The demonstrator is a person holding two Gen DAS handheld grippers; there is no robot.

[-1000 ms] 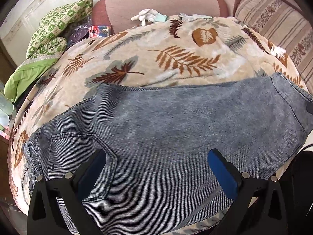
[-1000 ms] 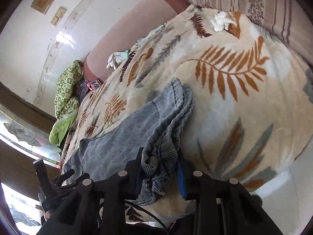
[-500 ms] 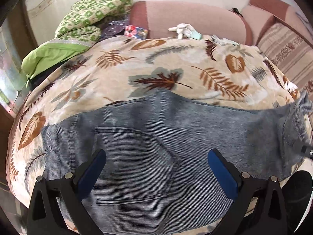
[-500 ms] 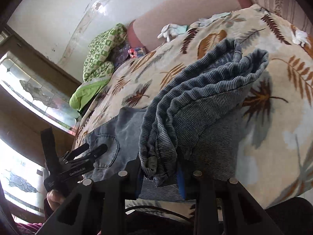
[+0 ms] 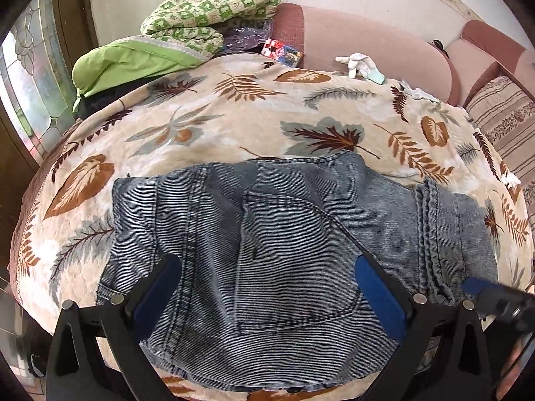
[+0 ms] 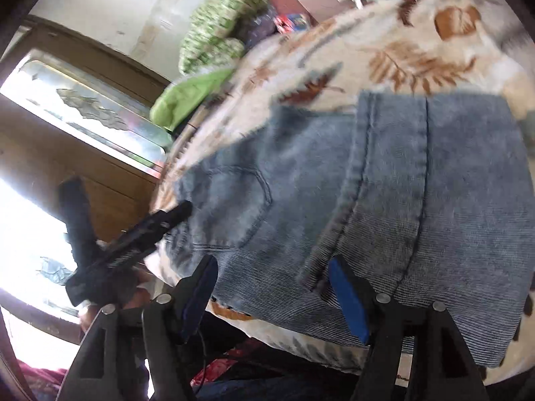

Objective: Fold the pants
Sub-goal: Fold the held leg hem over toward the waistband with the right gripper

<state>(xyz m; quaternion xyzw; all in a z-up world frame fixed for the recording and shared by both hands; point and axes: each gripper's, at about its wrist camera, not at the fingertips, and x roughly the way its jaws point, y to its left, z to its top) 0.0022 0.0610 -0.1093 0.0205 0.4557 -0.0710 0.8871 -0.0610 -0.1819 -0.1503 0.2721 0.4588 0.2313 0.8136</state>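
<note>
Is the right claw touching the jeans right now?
Cannot tell. In the blurred right wrist view the right claw, opening, hangs over the jeans folded on the blanket; no gap or contact shows.

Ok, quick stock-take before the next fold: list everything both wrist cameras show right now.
jeans: one, faded blue, folded over, lying on the blanket's near part
blanket: one, cream with brown and grey leaves, spread over the sofa
sofa: one, pink, behind the blanket
quilt: one, green-and-white check, far left corner
green cloth: one, lime, below the quilt
white gloves: a few, white, far edge
small packet: one, red and blue, beside the quilt
left gripper: black, blue pads, open over the jeans
right gripper: black, blue pads, opening, nothing pinched
</note>
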